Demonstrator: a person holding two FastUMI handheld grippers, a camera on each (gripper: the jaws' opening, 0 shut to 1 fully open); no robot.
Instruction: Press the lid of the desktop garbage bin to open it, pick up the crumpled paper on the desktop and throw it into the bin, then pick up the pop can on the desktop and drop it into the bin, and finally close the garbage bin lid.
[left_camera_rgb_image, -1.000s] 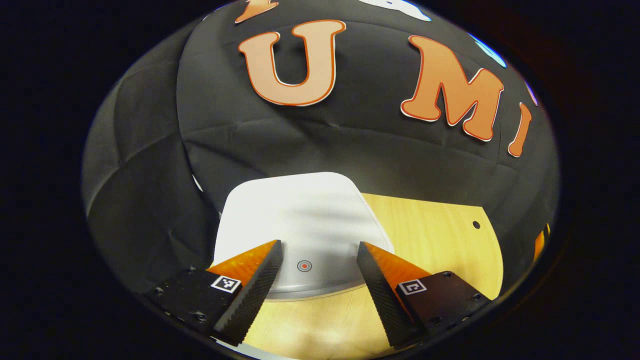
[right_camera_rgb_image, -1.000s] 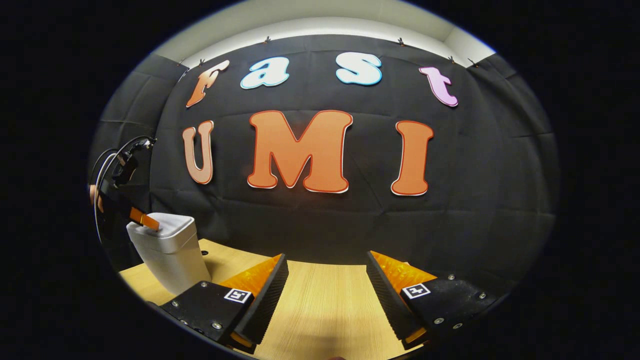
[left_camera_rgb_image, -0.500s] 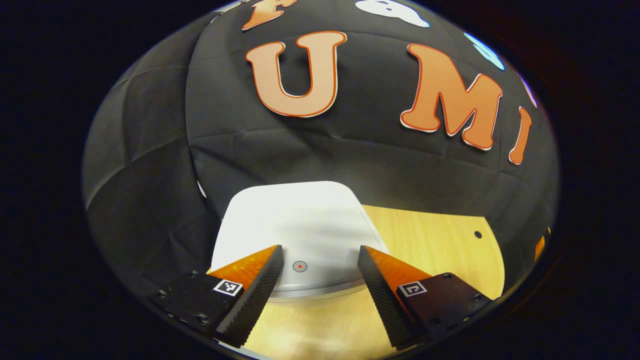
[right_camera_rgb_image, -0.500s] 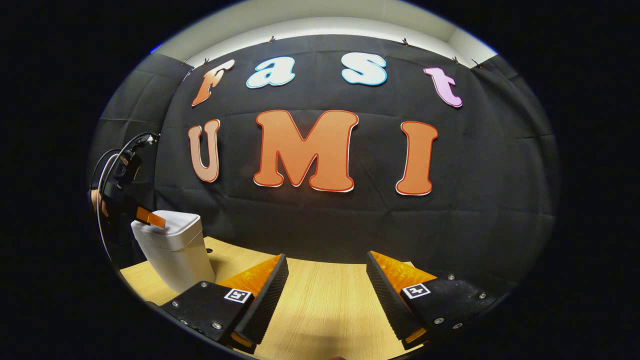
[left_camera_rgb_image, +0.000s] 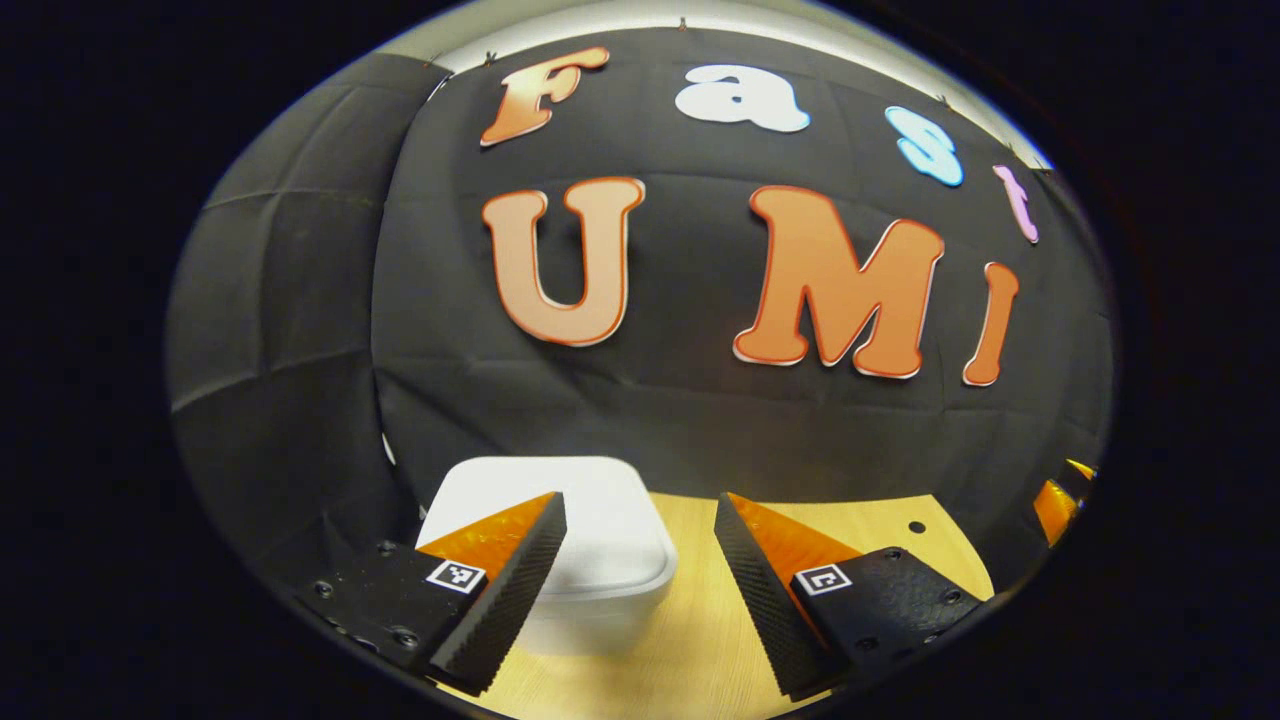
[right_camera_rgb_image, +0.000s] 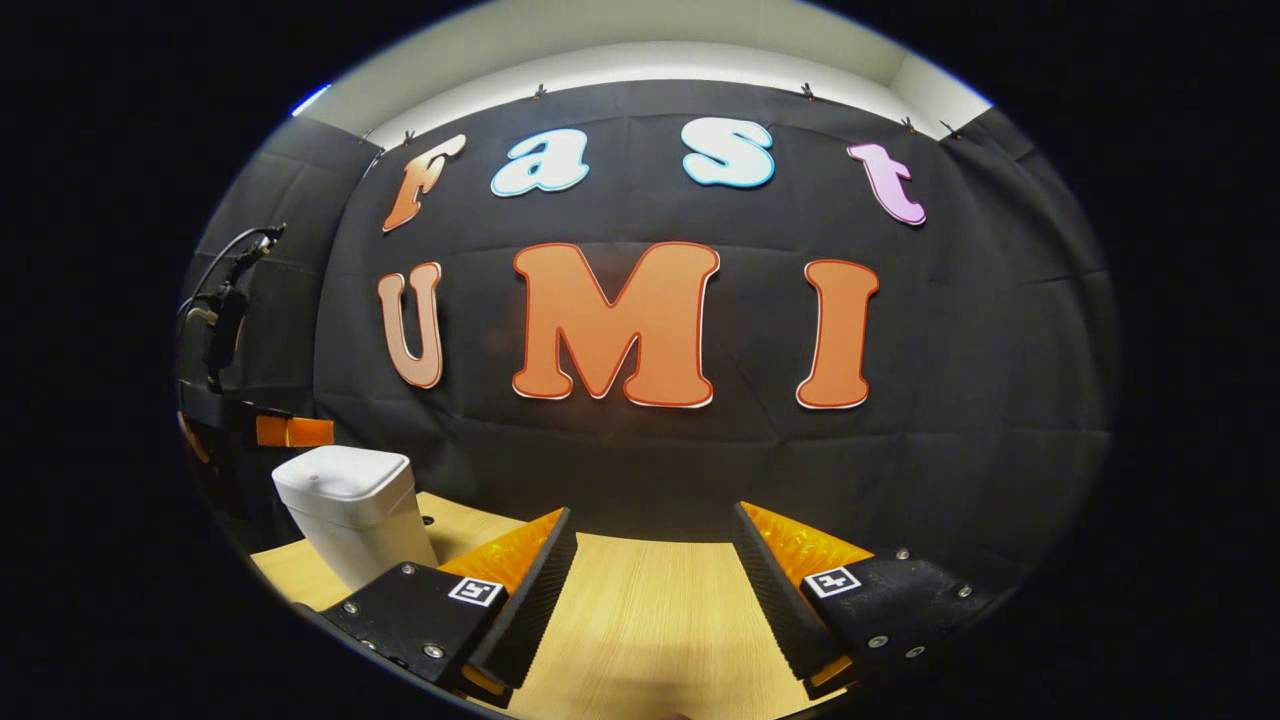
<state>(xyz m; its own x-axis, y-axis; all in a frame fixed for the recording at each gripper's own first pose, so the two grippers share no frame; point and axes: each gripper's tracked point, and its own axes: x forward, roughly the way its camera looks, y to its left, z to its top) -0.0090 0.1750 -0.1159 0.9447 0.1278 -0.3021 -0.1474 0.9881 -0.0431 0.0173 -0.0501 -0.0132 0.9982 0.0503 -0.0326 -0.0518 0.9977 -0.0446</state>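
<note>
in the left gripper view we see our left gripper (left_camera_rgb_image: 640, 560) held above the near side of the white garbage bin (left_camera_rgb_image: 600, 560), its jaws spread wide with nothing between them and not touching the bin. the lid (left_camera_rgb_image: 590, 520) lies flat and closed on top of the bin. the bin stands on the wooden tabletop (left_camera_rgb_image: 860, 525) close to its back edge, just in front of the black cloth wall (left_camera_rgb_image: 680, 420). in the right gripper view our right gripper (right_camera_rgb_image: 650, 590) hangs over the bare middle of the tabletop (right_camera_rgb_image: 650, 620), jaws likewise released and empty. there the bin (right_camera_rgb_image: 355, 510) sits toward the tabletop's back left corner, well apart from the right gripper, with the left gripper (right_camera_rgb_image: 290, 432) just above it and clear of the lid (right_camera_rgb_image: 340, 472).
</note>
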